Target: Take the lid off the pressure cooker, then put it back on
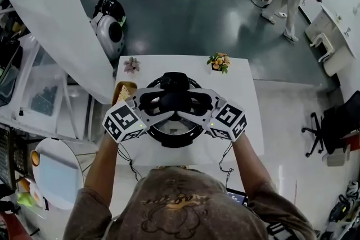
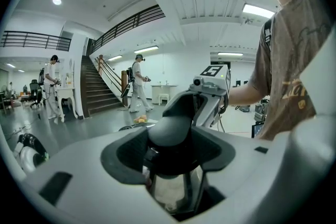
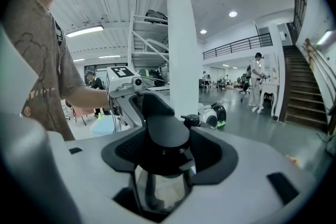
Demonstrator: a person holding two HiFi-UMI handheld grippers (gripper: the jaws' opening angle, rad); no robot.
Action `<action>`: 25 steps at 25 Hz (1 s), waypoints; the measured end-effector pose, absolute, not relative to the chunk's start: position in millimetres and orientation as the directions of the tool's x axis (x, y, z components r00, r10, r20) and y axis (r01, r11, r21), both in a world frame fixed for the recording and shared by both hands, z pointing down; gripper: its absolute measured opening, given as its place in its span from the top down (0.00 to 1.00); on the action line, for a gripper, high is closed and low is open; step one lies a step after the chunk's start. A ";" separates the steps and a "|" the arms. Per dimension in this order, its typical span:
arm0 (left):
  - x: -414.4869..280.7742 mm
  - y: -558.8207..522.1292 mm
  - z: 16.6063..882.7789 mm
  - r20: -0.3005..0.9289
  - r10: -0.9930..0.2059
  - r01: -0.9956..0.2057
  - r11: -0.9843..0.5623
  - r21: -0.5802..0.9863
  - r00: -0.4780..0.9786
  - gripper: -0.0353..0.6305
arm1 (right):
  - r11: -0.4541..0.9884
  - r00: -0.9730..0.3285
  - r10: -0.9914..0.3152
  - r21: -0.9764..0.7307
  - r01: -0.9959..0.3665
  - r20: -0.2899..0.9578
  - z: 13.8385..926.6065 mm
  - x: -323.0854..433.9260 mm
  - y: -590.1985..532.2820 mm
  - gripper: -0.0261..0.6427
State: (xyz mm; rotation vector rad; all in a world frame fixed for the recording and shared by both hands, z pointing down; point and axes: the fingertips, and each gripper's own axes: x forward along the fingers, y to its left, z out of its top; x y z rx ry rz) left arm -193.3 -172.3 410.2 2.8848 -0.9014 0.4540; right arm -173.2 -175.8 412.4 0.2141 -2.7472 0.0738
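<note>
Jaws of left gripper [image 2: 170, 141] and right gripper [image 3: 167, 140] both clenched on the knob [image 1: 176, 101], one from each side, pads against it. Dark, domed knob; under it the lid [image 2: 173, 191] looks shiny and glassy. Round, dark-rimmed pressure cooker [image 1: 174, 136] stands mid white worktop [image 1: 247, 98]. Lid seated or just raised: cannot tell.
</note>
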 end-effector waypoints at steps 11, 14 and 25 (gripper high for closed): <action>-194.2 -176.2 409.9 0.304 -0.384 -0.403 -0.915 -0.001 0.872 0.55 | 0.938 -0.874 -0.307 -0.035 -0.345 0.376 411.8 -174.2 -175.6 0.56; -192.0 -176.3 410.3 0.301 -0.333 -0.349 -0.937 -0.003 0.893 0.55 | 0.916 -0.854 -0.360 -0.032 -0.400 0.375 412.6 -172.1 -174.3 0.56; -192.3 -178.4 410.1 0.297 -0.168 -0.176 -0.984 -0.002 0.940 0.55 | 0.830 -0.773 -0.507 -0.027 -0.557 0.381 413.5 -172.7 -171.7 0.56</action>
